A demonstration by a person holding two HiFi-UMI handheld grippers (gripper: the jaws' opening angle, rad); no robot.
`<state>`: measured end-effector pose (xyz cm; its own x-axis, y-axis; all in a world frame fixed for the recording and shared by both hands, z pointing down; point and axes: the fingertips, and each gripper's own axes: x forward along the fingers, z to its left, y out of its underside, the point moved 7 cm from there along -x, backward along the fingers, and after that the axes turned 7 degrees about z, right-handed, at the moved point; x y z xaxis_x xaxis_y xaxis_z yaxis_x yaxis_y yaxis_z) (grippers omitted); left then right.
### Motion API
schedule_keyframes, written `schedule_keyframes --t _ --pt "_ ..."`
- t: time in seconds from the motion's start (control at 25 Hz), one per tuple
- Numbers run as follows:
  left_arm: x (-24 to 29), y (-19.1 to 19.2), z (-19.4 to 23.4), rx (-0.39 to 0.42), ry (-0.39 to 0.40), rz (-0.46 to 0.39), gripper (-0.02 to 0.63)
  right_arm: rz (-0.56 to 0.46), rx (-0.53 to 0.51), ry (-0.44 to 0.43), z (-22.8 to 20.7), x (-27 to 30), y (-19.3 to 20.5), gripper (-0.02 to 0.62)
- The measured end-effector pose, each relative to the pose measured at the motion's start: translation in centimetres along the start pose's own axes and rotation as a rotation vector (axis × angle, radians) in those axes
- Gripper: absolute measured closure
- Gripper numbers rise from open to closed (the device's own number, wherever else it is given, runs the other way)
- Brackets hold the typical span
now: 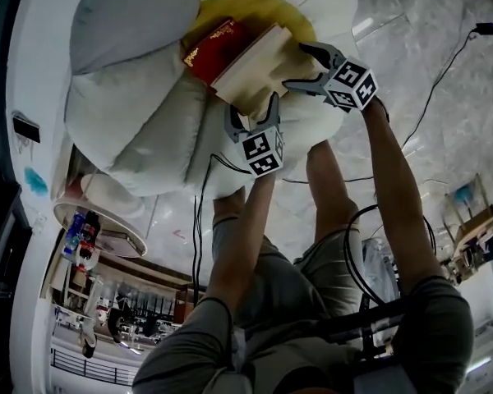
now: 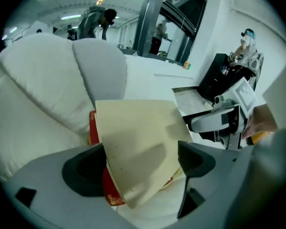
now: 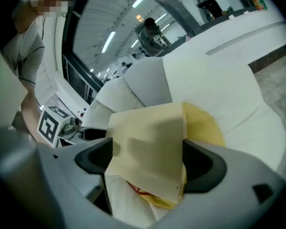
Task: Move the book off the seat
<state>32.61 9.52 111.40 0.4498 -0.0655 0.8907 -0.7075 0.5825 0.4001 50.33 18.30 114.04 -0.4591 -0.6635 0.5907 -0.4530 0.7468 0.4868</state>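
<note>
one book [image 1: 242, 60], one seat [image 1: 140, 130], one yellow cushion [image 1: 255, 11], two grippers: left gripper [image 1: 253, 112], right gripper [image 1: 308, 68].

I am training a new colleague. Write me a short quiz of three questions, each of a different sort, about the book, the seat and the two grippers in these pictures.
1. Multiple choice: what shows under the book on the white seat?
A) a black tray
B) yellow padding
C) a blue towel

2. True or false: the book stands between the jaws of both the left gripper and the right gripper.

3. Short answer: what colour is the book's cover?

Key: 1 B; 2 true; 3 red.
</note>
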Motion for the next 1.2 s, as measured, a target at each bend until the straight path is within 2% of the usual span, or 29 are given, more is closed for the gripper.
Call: schedule_keyframes --t 0.2,0.52,0.72,0.88,0.96,1.08,1.2 --pt "-3.9 -4.1 1.2 0.07 -0.032 -0.07 0.147 -0.087 0.008 0.029 3.3 -1.1 -3.7 0.158" --pt "-14.9 -15.7 0.2 0.153 -0.032 -0.294 0.147 -0.299 -0.045 0.101 11.3 -9.0 -14.6 0.158" --pt "-25.6 -22.8 -1.4 0.21 -0.02 -0.441 0.149 -0.426 -0.085 0.162 19.5 -15.9 -21.9 0.158" --pt "-33.5 -29.6 -3.0 0.268 0.004 -0.62 0.149 -0.573 -0.179 0.238 25.3 -22.0 -29.4 0.158" --pt "-38.7 -31.6 -3.6 0.292 0.013 -0.679 0.149 -0.621 -0.215 0.265 29.3 -24.6 -31.8 0.158" --pt "-47.5 -33.5 -4.9 0.325 0.031 -0.755 0.149 -0.696 -0.243 0.262 36.5 -29.0 -34.4 0.158" --pt "-55.3 -36.7 -6.1 0.326 0.056 -0.917 0.149 -0.764 -0.32 0.242 42.3 -33.5 -38.2 0.158"
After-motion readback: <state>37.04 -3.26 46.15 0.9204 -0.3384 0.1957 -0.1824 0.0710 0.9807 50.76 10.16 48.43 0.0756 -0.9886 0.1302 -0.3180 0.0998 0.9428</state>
